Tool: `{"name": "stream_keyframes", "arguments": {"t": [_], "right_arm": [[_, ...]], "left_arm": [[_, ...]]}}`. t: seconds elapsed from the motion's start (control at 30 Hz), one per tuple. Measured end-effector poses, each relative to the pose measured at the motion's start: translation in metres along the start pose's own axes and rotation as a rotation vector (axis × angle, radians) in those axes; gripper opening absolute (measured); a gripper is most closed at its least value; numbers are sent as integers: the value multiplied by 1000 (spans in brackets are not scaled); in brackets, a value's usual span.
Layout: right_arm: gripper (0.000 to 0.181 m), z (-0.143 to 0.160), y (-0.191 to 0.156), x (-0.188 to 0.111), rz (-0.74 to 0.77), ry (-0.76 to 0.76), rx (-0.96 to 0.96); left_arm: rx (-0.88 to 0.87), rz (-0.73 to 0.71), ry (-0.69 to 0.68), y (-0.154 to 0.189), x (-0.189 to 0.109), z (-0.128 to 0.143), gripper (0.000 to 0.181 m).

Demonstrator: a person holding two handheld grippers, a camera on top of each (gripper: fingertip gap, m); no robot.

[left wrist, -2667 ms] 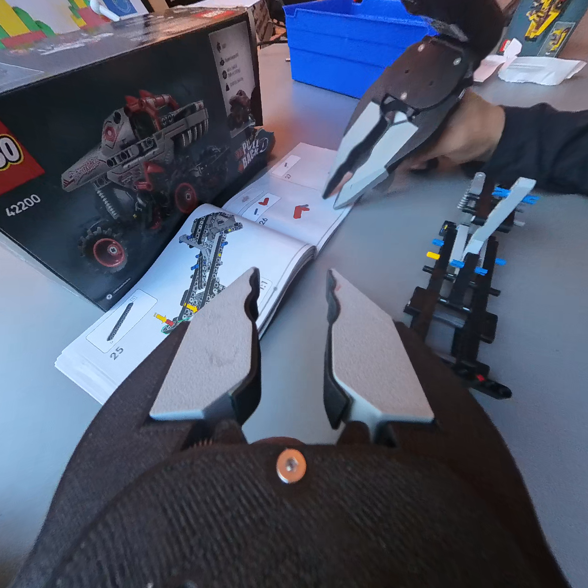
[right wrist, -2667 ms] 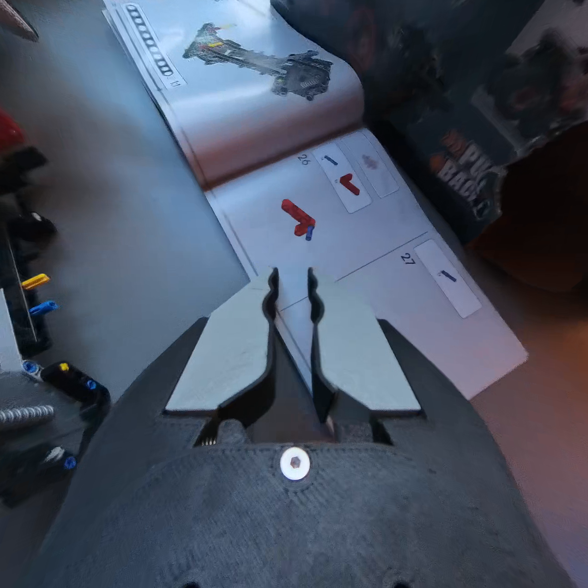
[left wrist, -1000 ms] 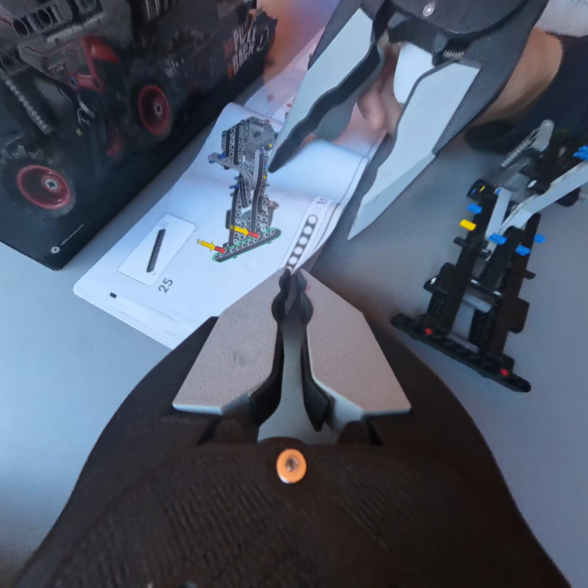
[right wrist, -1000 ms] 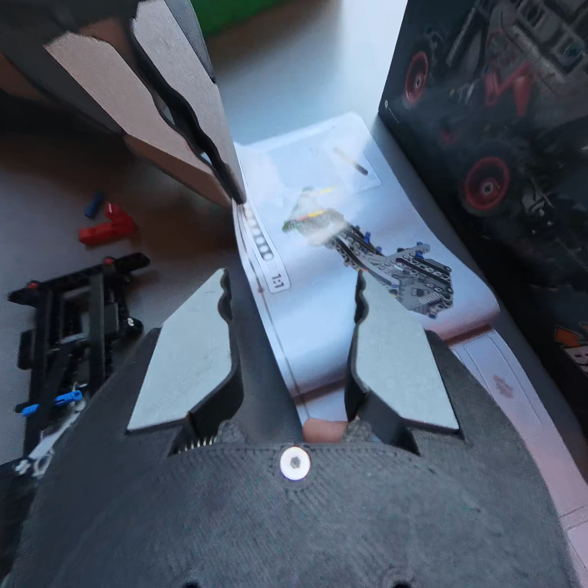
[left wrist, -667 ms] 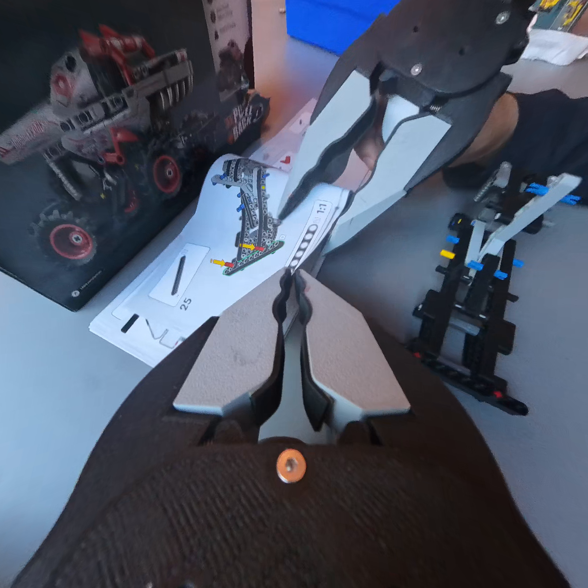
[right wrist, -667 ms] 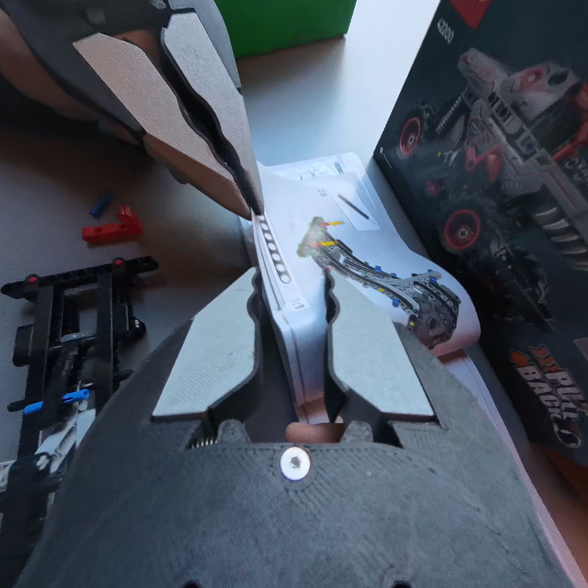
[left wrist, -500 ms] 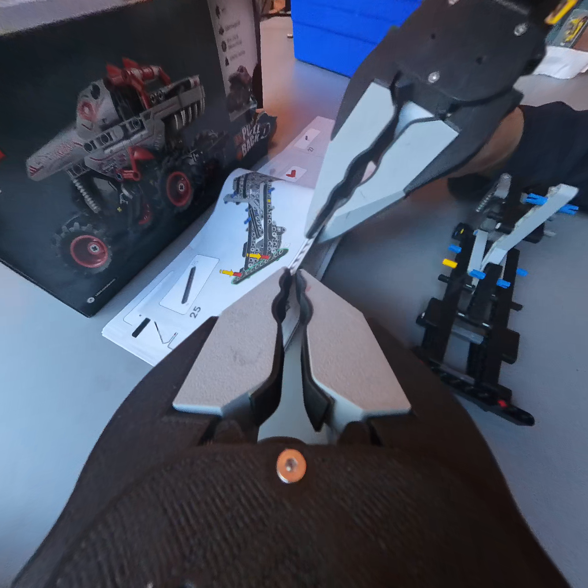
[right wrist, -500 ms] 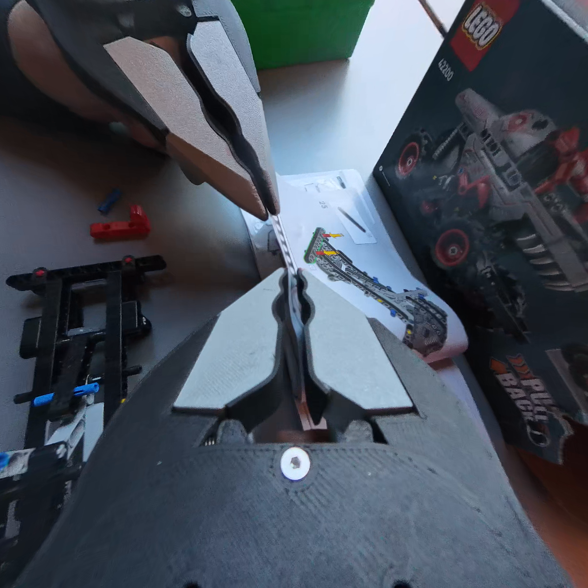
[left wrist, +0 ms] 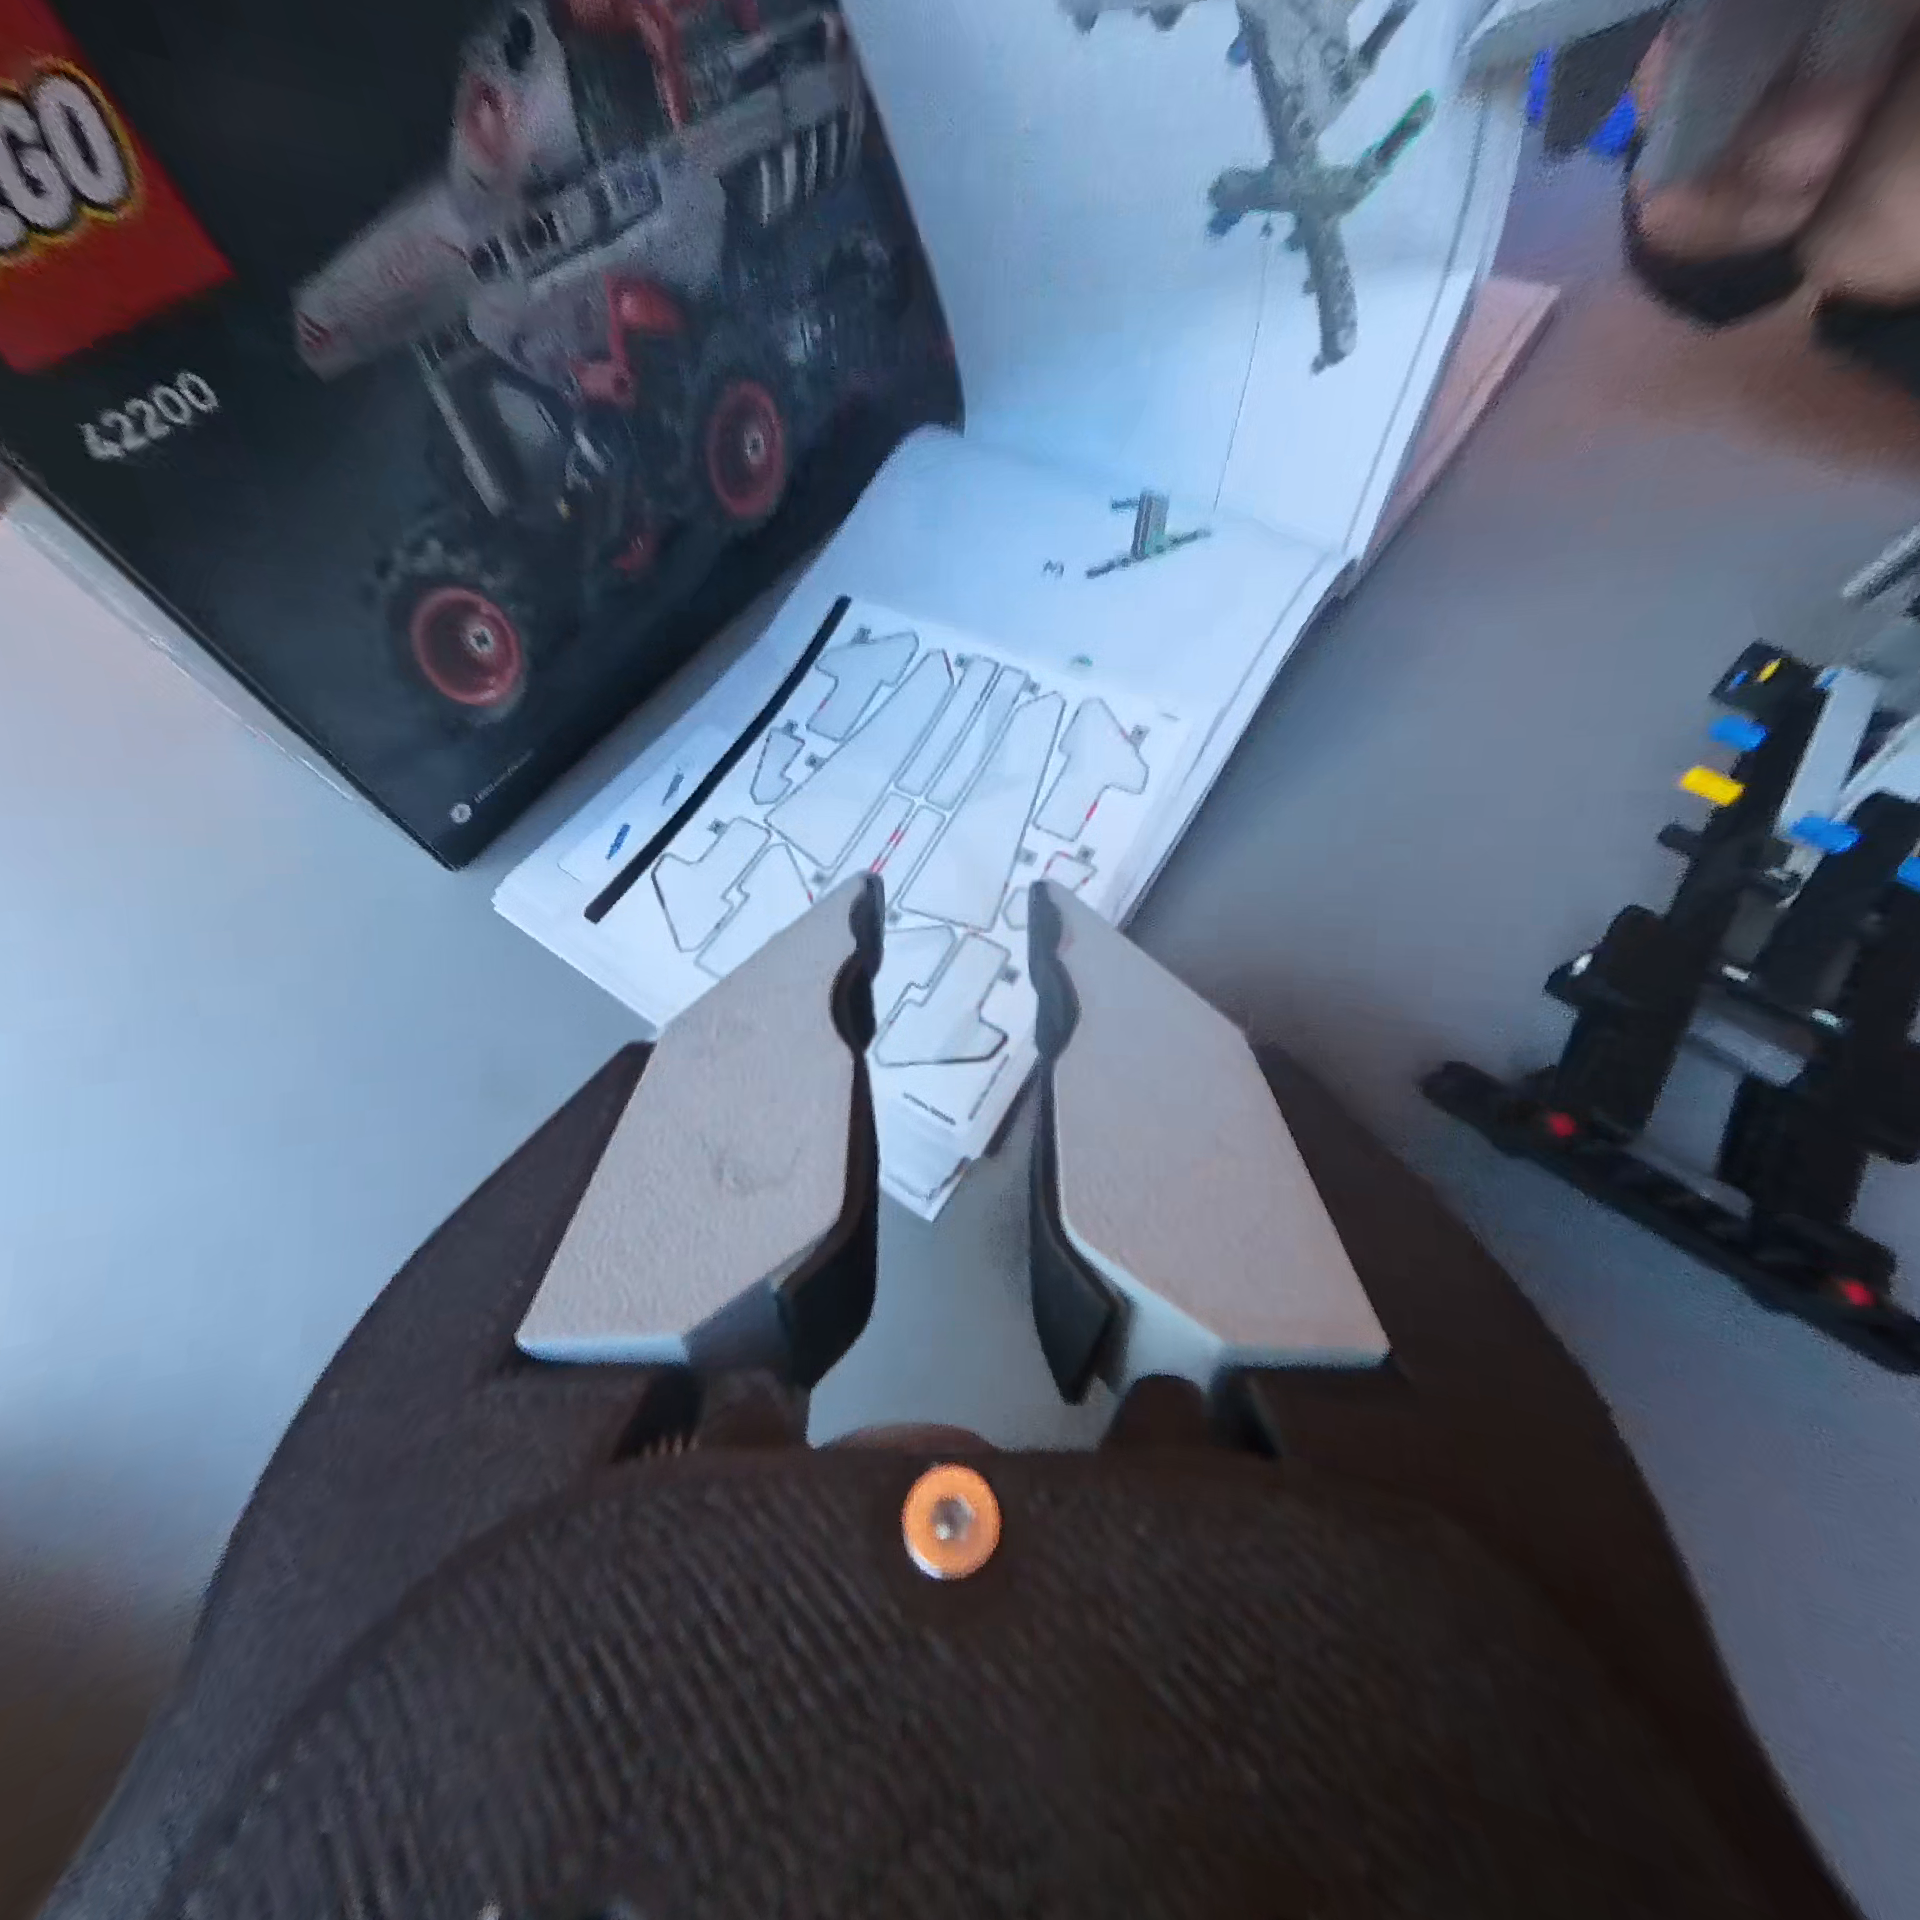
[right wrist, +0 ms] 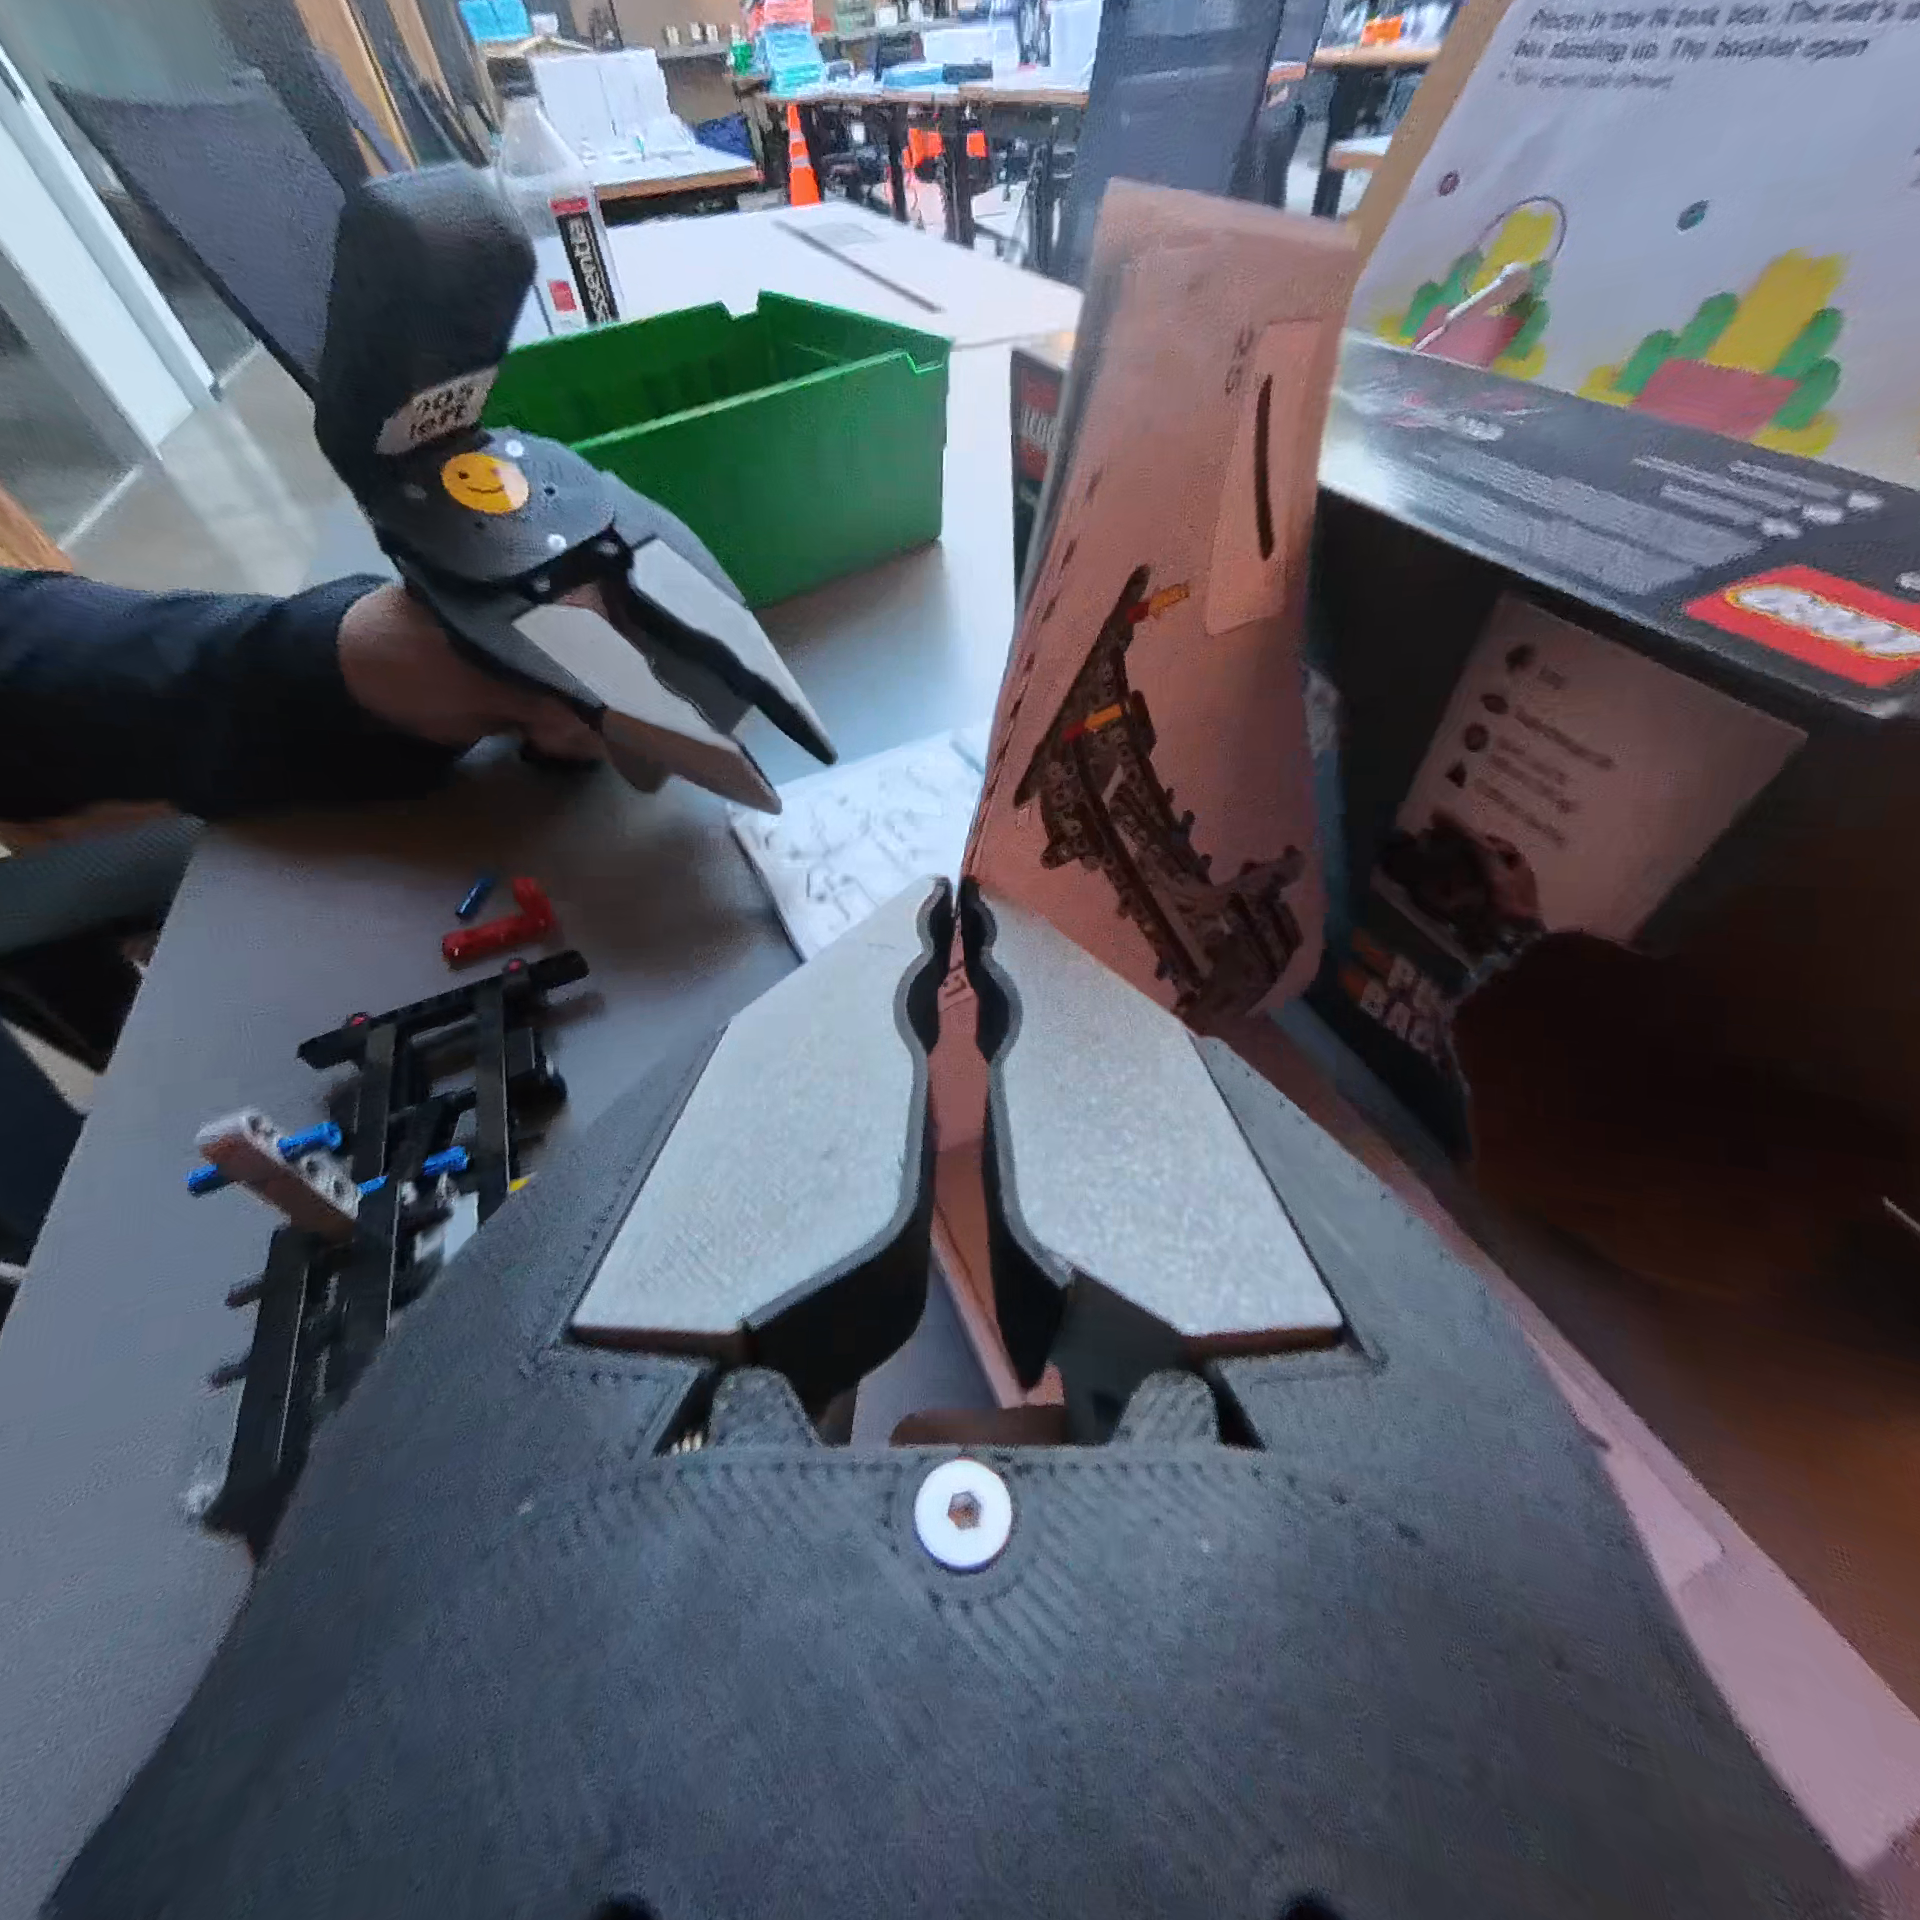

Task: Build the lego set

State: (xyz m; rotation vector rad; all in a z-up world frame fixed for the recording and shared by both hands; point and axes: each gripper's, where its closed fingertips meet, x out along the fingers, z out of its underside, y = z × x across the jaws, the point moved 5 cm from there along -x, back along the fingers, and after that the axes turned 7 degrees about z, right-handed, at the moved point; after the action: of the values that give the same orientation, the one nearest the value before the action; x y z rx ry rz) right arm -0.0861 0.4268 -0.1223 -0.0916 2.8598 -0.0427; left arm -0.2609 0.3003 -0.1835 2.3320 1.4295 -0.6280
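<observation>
The instruction booklet (left wrist: 1039,623) lies open beside the black set box (left wrist: 468,312). My right gripper (right wrist: 951,899) is shut on one booklet page (right wrist: 1164,675) and holds it upright. The page also shows lifted in the left wrist view (left wrist: 1299,208). My left gripper (left wrist: 956,904) is open and empty, just above a white sheet of outlined shapes (left wrist: 935,810) on the booklet. It also shows in the right wrist view (right wrist: 795,779). The black chassis build (left wrist: 1714,1039) with blue and yellow pins stands to the right of the booklet; it shows in the right wrist view (right wrist: 416,1091) too.
A red L-shaped piece (right wrist: 499,925) and a small blue pin (right wrist: 476,894) lie on the grey table beyond the chassis. A green bin (right wrist: 748,436) stands farther back. The set box (right wrist: 1610,727) walls off the booklet's far side. Spacing between my two grippers at the tips: around 15 cm. The red L-shaped piece (right wrist: 499,925) lies some 12 cm from my left tips, 20 cm from my right tips.
My left gripper has opened and let go of the page edge. My right gripper has closed on the page and raised it upright, baring the sheet of outlined shapes.
</observation>
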Motion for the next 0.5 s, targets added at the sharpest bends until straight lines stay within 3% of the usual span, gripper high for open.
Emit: {"name": "stream_keyframes", "arguments": {"t": [0.23, 0.5], "right_arm": [[1, 41, 7, -35, -49, -158, 11], [41, 43, 42, -60, -39, -98, 252]], "left_arm": [[47, -37, -55, -4, -2, 6, 23], [38, -7, -198, -2, 6, 22, 34]]}}
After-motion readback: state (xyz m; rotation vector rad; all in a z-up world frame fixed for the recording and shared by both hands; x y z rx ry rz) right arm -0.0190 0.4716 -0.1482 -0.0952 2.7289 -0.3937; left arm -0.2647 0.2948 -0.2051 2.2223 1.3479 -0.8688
